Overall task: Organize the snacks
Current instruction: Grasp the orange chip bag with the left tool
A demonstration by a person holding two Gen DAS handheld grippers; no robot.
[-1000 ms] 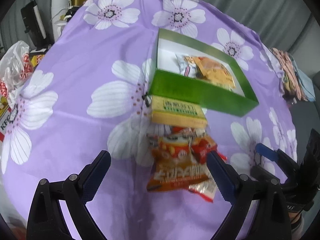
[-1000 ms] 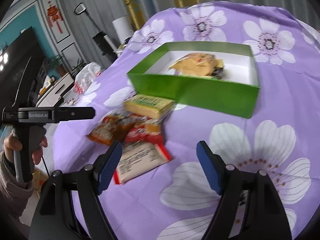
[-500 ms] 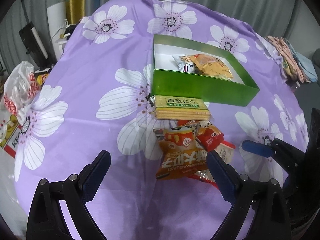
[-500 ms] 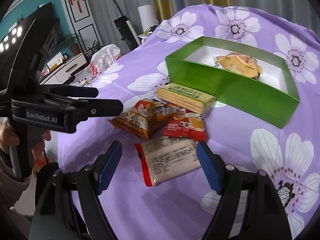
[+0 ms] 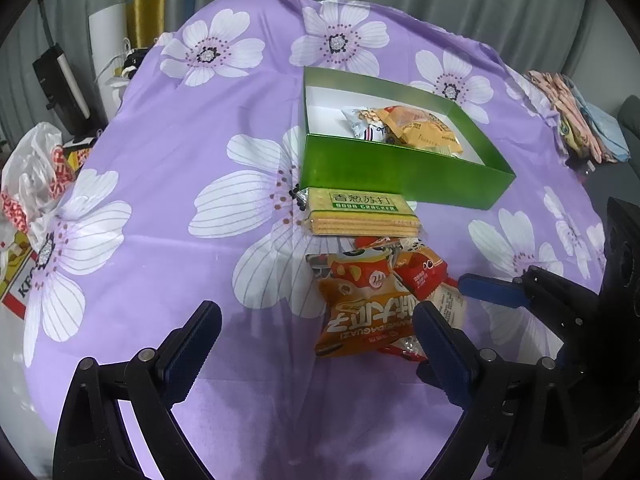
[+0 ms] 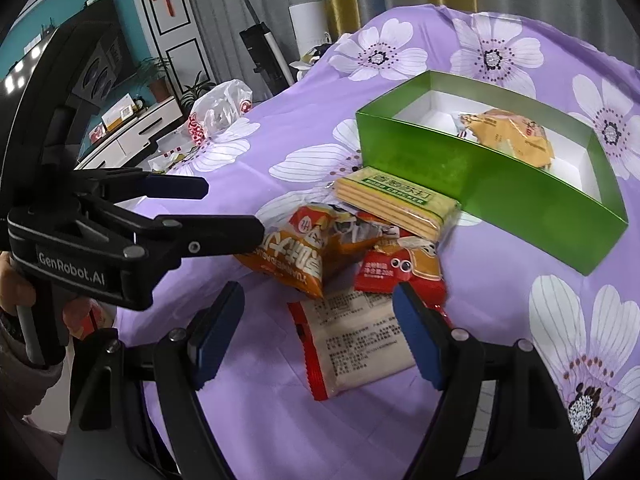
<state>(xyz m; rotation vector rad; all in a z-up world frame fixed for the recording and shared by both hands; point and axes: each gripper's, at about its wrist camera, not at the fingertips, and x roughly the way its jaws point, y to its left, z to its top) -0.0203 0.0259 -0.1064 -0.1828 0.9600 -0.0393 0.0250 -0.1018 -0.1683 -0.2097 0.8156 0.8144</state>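
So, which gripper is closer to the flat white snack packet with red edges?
Right. The right gripper hangs open directly over the white packet, which shows between its fingers. The left gripper, also open, is beside the snack pile, nearer the orange bag.

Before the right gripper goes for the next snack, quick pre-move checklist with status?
1. Right gripper open and empty: ok, nothing between the pads.
2. Target lined up: ok, the white packet lies flat just ahead of the right fingers.
3. Packet free to lift: cannot tell, the red packet seems to overlap its far edge.
4. Left gripper clear: ok, open, empty, held off to the side of the pile.
5. Room in the green box: ok, a couple of packets inside and white floor showing.
6. Cracker pack out of the path: ok, beyond the pile against the box.
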